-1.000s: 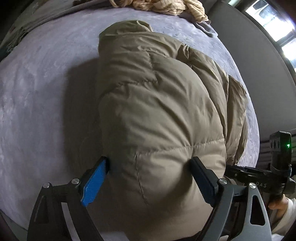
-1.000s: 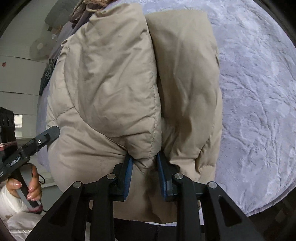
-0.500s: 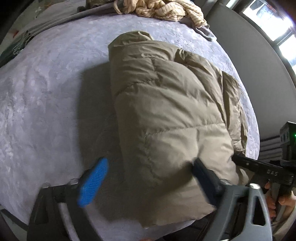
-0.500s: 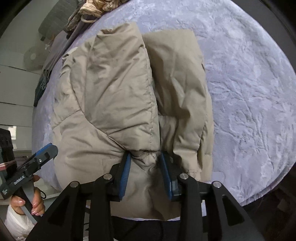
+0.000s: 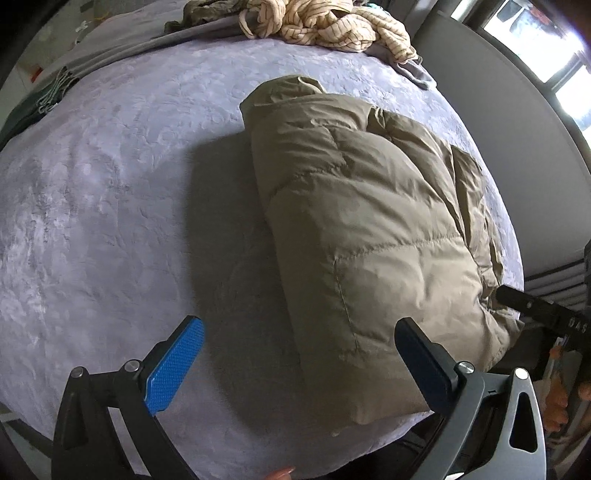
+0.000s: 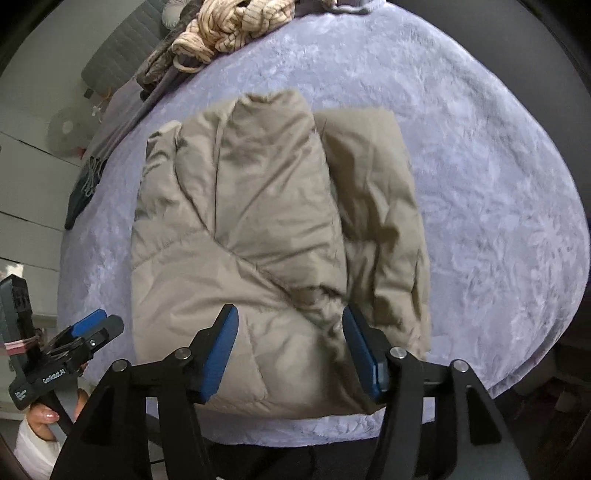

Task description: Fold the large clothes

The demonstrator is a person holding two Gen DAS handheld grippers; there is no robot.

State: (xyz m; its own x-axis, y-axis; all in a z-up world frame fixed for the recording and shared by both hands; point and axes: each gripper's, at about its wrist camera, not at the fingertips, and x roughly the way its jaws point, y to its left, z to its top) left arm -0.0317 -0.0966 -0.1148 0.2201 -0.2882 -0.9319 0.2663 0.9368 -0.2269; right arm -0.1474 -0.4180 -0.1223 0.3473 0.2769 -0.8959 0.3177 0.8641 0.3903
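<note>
A folded tan puffer jacket (image 5: 369,229) lies on the lavender bed cover (image 5: 110,206), near its front edge; it also shows in the right wrist view (image 6: 258,240). My left gripper (image 5: 295,354) is open and empty, raised above the jacket's near left corner. My right gripper (image 6: 290,350) is open, its blue pads (image 6: 218,350) apart above the jacket's near hem, holding nothing. The left gripper (image 6: 88,328) also shows at the left edge of the right wrist view.
A heap of cream striped cloth (image 5: 325,22) and grey and dark garments (image 5: 48,96) lie at the far side of the bed. A grey headboard or wall panel (image 5: 517,122) runs along the right. The bed's front edge (image 6: 295,424) is just below the jacket.
The right gripper opened and let go of the jacket's hem. Both grippers pulled back and up from the jacket, which now lies flat on the bed.
</note>
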